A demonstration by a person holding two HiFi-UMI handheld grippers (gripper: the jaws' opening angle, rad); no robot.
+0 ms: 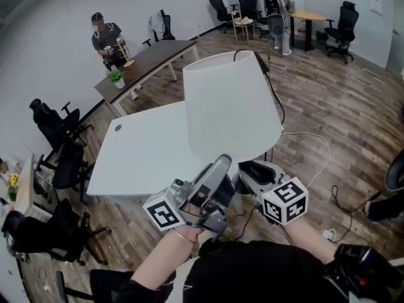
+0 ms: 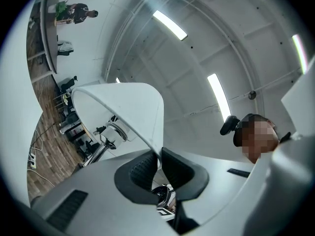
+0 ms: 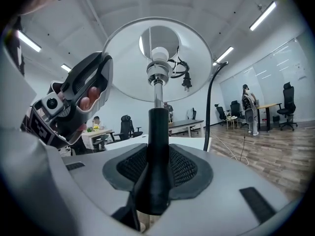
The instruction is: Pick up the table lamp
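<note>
The table lamp is held in the air in front of me, over the near edge of a white table [image 1: 142,153]. Its white shade [image 1: 230,103] tilts toward the table. My left gripper [image 1: 214,185] is shut on the shade's lower rim; the thin rim [image 2: 156,149] sits pinched between its dark pads. My right gripper [image 1: 255,175] is shut on the lamp's black stem [image 3: 157,151], which stands upright between its ribbed pads. From below, the shade [image 3: 123,48], the bulb [image 3: 160,55] and a dangling plug [image 3: 186,80] show. The left gripper [image 3: 78,102] appears at that view's left.
A dark desk [image 1: 148,62] with a small plant stands beyond the white table, and a person [image 1: 107,40] stands behind it. Black office chairs [image 1: 60,144] line the left wall. Cables [image 1: 315,163] trail over the wooden floor at right. Another person [image 1: 278,11] is by a far table.
</note>
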